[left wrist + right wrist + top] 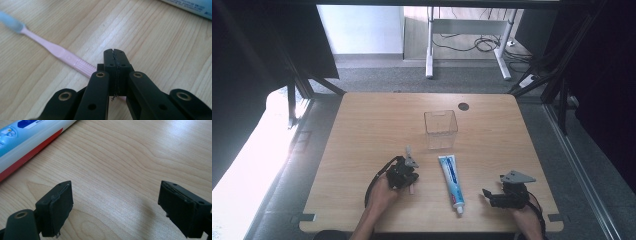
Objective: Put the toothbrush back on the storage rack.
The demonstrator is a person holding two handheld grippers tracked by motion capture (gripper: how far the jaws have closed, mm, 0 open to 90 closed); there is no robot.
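The pink toothbrush [62, 53] lies flat on the wooden bench [362, 130], toward the near left, and my left tongs [115, 58] are pressed together over the ribbed end of its handle. In the left gripper view the handle runs from under the closed tips away to the upper left, ending in a pale blue, blurred head; whether the pads actually pinch the handle or just sit on top of it I cannot tell. From above, my left tongs [408, 167] sit just left of the toothpaste tube [451, 179], which lies lengthwise near the middle. A clear plastic box [441, 129] stands just beyond the tube. My right tongs [116, 207] stand wide apart over bare wood at the near right, clamped on nothing.
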